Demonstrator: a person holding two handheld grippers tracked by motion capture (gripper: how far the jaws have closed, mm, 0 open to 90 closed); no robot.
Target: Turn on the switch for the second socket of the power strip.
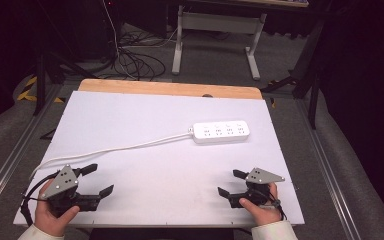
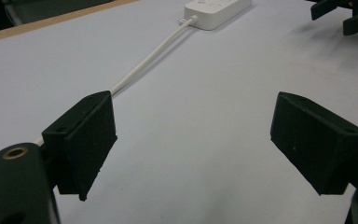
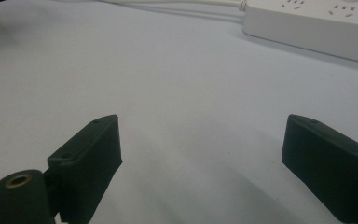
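Observation:
A white power strip (image 1: 221, 132) with several sockets lies right of the table's centre; it also appears in the left gripper view (image 2: 216, 10) and the right gripper view (image 3: 317, 23). Its white cable (image 1: 115, 148) runs left across the table toward the left edge and passes just behind my left gripper (image 1: 100, 179). That gripper rests open at the near left corner, empty (image 2: 193, 140). My right gripper (image 1: 231, 183) sits open at the near right, empty (image 3: 200, 163), well short of the strip.
The white table (image 1: 145, 115) has a wooden strip (image 1: 170, 88) along its far edge. On the floor beyond stand a white desk frame (image 1: 215, 35) and tangled cables (image 1: 135, 60). Metal rails (image 1: 330, 175) flank the table.

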